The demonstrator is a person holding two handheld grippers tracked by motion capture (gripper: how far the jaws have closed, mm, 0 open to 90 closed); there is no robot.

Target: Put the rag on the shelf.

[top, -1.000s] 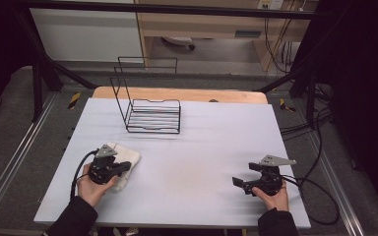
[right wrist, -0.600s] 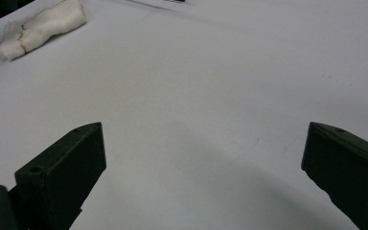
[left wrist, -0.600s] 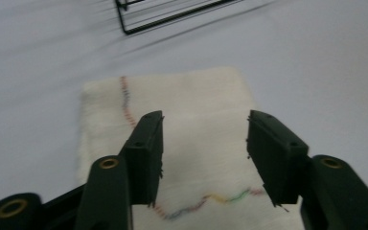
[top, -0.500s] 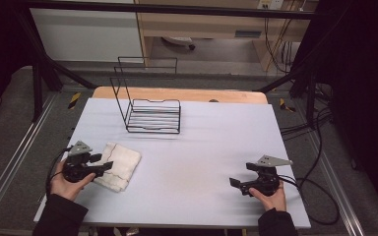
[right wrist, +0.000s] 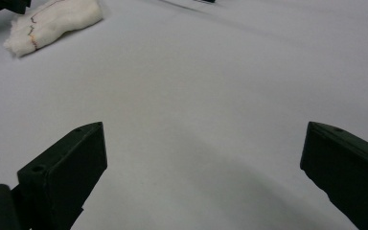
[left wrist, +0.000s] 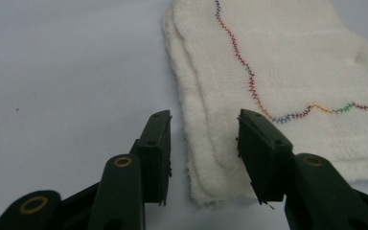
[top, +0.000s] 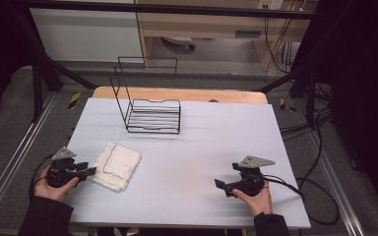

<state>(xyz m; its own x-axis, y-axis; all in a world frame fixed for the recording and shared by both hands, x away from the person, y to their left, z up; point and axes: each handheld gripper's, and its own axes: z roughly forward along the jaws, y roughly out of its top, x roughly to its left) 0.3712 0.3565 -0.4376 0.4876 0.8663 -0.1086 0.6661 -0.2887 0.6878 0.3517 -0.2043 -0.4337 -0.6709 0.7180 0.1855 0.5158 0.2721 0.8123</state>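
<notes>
Fuzzy white cloth [left wrist: 287, 72]; matt table [top: 202, 147]; wire rack [top: 152, 115].

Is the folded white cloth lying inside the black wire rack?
No, the cloth lies flat on the table, well in front of the wire rack and apart from it, beside the left gripper.

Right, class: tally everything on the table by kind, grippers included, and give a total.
Folded white cloth: 1
Black wire rack: 1
Handheld grippers, left gripper and right gripper: 2
Total: 4
</notes>
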